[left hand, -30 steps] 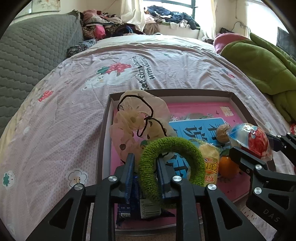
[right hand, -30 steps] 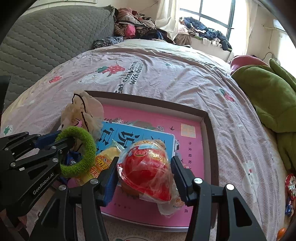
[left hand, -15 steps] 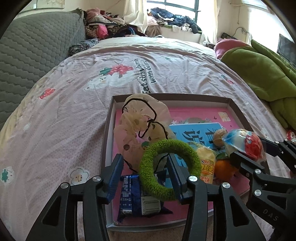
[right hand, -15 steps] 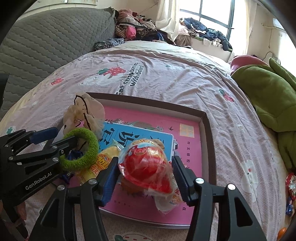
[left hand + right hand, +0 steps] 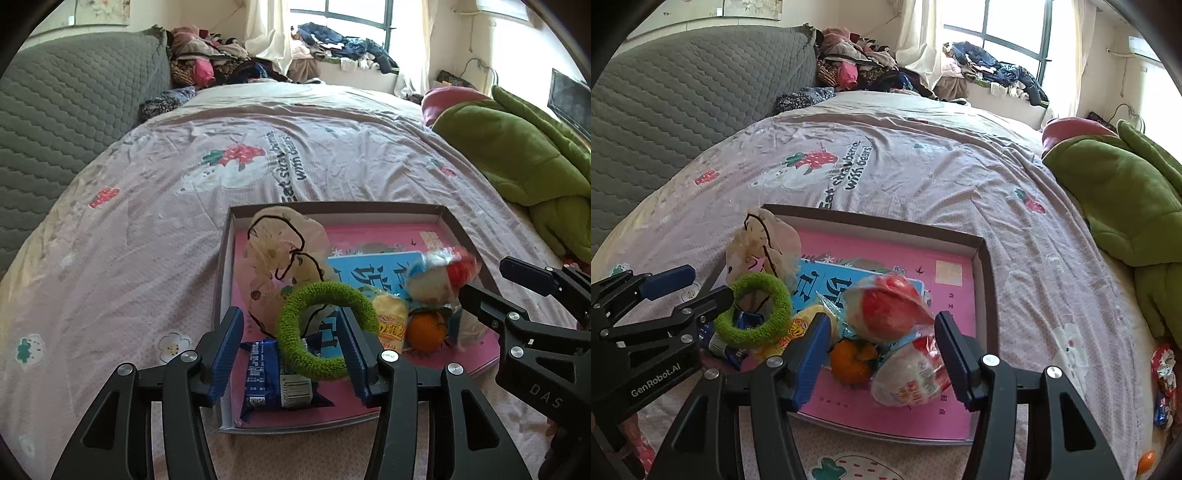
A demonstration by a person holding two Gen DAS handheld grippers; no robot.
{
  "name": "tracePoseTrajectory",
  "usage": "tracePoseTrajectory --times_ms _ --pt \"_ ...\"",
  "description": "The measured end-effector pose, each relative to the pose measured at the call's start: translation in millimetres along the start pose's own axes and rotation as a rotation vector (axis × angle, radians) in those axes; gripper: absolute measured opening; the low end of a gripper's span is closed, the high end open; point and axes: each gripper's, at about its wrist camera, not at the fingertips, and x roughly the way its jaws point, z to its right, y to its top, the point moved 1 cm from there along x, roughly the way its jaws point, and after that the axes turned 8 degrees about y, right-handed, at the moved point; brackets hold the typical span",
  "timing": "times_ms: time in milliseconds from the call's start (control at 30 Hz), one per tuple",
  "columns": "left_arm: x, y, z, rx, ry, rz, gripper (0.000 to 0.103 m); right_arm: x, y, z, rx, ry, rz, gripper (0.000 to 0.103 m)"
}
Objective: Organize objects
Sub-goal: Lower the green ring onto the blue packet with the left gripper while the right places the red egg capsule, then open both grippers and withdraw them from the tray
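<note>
Spreading wide, the fingers of our left gripper [image 5: 290, 352] stand apart with the green fuzzy ring [image 5: 327, 328] between them, hooked over the right-hand finger and clear of the left-hand one; below the ring a blue snack packet [image 5: 277, 382] lies in the near corner of the shallow box [image 5: 221, 295]; ahead of the fingers a cream drawstring pouch [image 5: 284, 254] rests against the box's left wall. Our right gripper [image 5: 881, 356] also has its fingers wide, gripping nothing; between and just ahead of them a red-and-white wrapped egg toy [image 5: 888, 308] appears blurred, and a second wrapped egg [image 5: 912, 373] lies just inside the right-hand finger on the pink liner; an orange [image 5: 853, 360] sits beside the left-hand finger, touching the yellow snack bag [image 5: 807, 323]; a blue booklet [image 5: 827, 282] lies beyond the fingertips, under these things. The box rests on the bed [image 5: 923, 166]; a green blanket [image 5: 1119, 192] is heaped well off to the right of our right fingers.
</note>
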Motion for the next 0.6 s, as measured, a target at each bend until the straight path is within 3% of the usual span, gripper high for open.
tracePoseTrajectory --times_ms 433,600 --pt "-39 5 -1 -0.002 0.011 0.036 0.055 -41 3 -7 -0.016 0.000 0.045 0.058" --pt "-60 6 0 0.005 0.012 0.058 0.064 -61 4 -9 -0.013 0.003 0.076 0.058"
